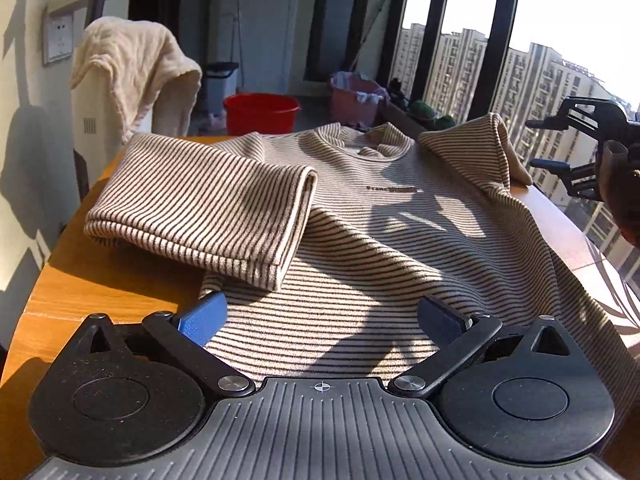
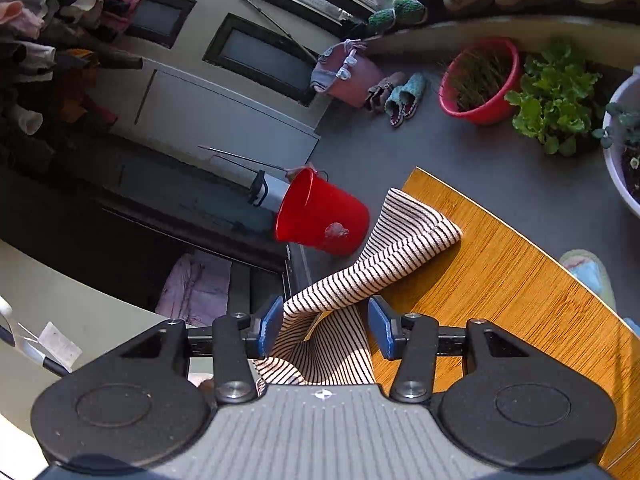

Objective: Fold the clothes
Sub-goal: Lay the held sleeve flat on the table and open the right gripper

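My left gripper [image 1: 320, 316] sits nearest to me, its blue pads [image 1: 202, 317] spread as wide as they go with nothing clamped, hovering just over the near hem of the striped sweater [image 1: 384, 232]; the sweater lies chest-up on the wooden table [image 1: 100, 292], collar at the far end, with a small dark label on the chest; its left sleeve [image 1: 200, 208] is already folded in across the body, cuff pointing right, while the right sleeve [image 1: 476, 140] stands up in a peak at the far right edge of the table; beside that peak, at the right of the left wrist view, my right gripper [image 1: 556, 148] hangs in front of the window; in its own view, which is rolled well over, the right gripper [image 2: 322, 326] has its jaws about half open with striped sleeve fabric [image 2: 384, 256] running between them; the cloth lies against the left pad [image 2: 270, 326] but there is a clear gap to the right pad [image 2: 380, 328], so I read it as not yet pinched; the sleeve's cuff end rests on the table corner [image 2: 500, 264] beyond the pads; farther off on the floor I see a red bucket [image 2: 320, 216], then a cream towel [image 1: 132, 68] draped over something white at far left, and the window [image 1: 472, 40] with apartment blocks outside
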A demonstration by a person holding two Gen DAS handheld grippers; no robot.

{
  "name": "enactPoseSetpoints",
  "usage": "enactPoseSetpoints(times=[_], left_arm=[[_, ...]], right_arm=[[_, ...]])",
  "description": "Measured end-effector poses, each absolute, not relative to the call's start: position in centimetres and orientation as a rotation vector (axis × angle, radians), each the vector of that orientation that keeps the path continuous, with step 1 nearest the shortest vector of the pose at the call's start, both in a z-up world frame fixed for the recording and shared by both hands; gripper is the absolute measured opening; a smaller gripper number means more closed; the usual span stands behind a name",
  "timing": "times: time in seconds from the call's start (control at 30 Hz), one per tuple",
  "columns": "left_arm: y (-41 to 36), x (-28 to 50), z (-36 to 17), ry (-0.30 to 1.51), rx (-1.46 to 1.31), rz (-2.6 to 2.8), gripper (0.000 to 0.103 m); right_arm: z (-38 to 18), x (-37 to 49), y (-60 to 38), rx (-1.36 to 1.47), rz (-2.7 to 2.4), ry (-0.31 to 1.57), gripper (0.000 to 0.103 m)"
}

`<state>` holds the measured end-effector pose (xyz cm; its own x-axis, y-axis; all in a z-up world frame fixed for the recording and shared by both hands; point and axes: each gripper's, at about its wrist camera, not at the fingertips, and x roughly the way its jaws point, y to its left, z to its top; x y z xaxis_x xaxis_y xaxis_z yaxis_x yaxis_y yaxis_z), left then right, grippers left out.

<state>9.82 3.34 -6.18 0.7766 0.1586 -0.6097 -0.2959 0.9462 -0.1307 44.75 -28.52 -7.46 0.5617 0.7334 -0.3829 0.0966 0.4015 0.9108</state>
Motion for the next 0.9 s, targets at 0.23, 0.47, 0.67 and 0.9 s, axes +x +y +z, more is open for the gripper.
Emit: enactPoseSetpoints(times=[0.23, 0.47, 0.67, 0.9], left_arm=[[3.7, 10.4, -6.1, 0.637, -0.223, 0.248, 0.103], [3.6, 10.3, -6.1, 0.626, -0.242, 0.245, 0.103], [3.5, 10.2, -6.1, 0.618, -0.247, 0.252, 0.103], [1.2, 7.1, -5.3, 0.617, -0.190, 0.262, 0.103]], right_arm=[[-8.8, 48.8, -23.5, 1.084, 0.403, 0.954, 0.023], [-1.5, 41.3, -26.3, 0.767, 0.530, 0.684, 0.008], [-4.2, 34.1, -30.0, 0.668, 0.461, 0.769, 0.013], [-4.7, 27.5, -33.1, 0.531, 0.556, 0.759, 0.072]])
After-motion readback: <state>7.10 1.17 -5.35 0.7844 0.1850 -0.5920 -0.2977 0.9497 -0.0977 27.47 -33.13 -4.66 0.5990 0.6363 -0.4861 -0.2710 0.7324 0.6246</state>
